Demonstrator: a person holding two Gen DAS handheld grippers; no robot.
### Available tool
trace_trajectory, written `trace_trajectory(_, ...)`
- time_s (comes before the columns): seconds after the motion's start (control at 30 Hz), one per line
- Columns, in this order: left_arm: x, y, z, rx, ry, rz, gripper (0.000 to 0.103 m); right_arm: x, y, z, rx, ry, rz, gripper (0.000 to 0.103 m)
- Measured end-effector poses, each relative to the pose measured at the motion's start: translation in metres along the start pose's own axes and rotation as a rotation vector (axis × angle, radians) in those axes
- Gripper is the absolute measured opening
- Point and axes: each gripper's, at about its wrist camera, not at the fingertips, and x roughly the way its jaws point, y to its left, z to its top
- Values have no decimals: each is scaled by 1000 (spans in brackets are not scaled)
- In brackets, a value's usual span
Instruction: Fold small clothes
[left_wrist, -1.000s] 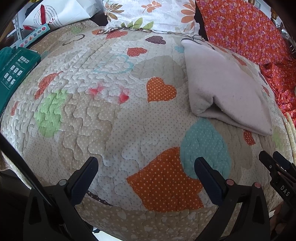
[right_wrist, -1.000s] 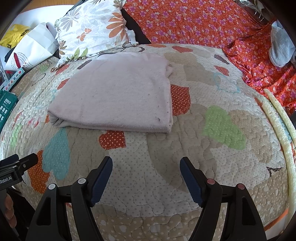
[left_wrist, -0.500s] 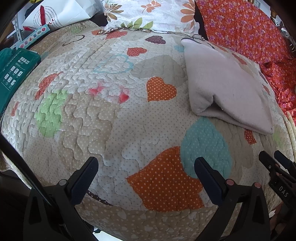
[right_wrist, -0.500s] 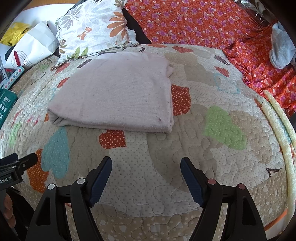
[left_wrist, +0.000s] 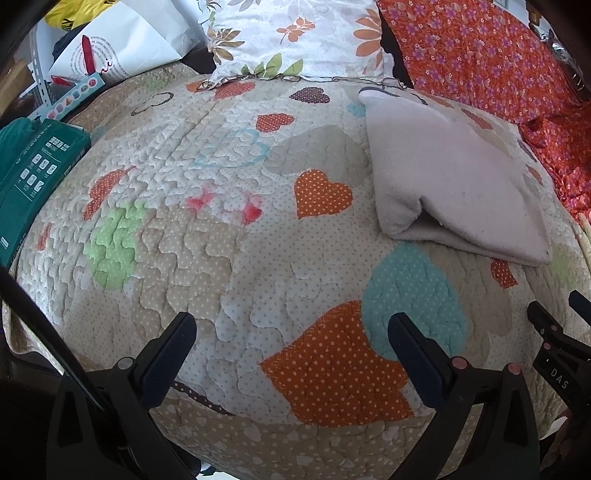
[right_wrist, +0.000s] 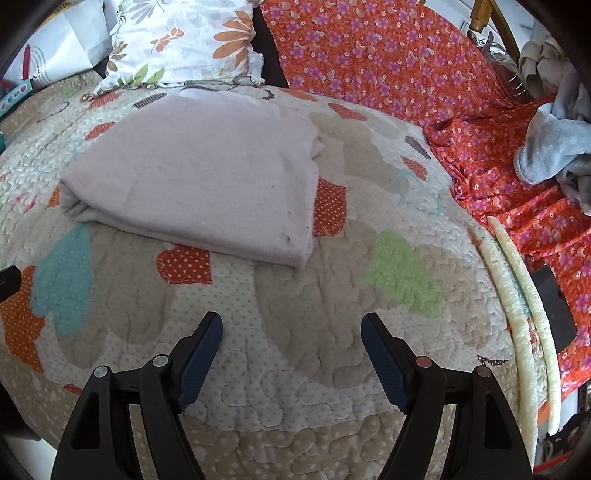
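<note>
- Left gripper (left_wrist: 291, 332): fingers spread apart, holding nothing, above the quilt (left_wrist: 207, 258) near its front edge.
- Right gripper (right_wrist: 291, 332): fingers likewise apart, holding nothing.
- Folded pale garment (right_wrist: 199, 181): lies flat on the quilt toward its far edge (beside the floral pillow (right_wrist: 184, 40)), apart from both grippers.

Bare quilt (left_wrist: 229, 258) filled the centre and lower left of the left wrist view, leaving open passage. The folded pale cloth (left_wrist: 454, 184) blocked the upper right, a green box (left_wrist: 33, 177) the left edge, a floral pillow (left_wrist: 295, 33) the top. In the right wrist view, bare quilt lay below the cloth (right_wrist: 207, 181); orange fabric (right_wrist: 406, 66) crowded the upper right.
</note>
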Motion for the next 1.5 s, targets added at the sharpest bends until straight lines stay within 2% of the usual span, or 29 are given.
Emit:
trace_trajectory(0.6,1,-6,-4,24,-5,1,103,-2,2,0,-4,-11,6,85)
trace_trajectory(0.97,6,-8,-6,33,23,-37,103,-6,-1,2,16,-37,19,85)
trace_trajectory(1.5,10,-7,-8,29,40,-49,103,-11,0,2,33,-68,48,86)
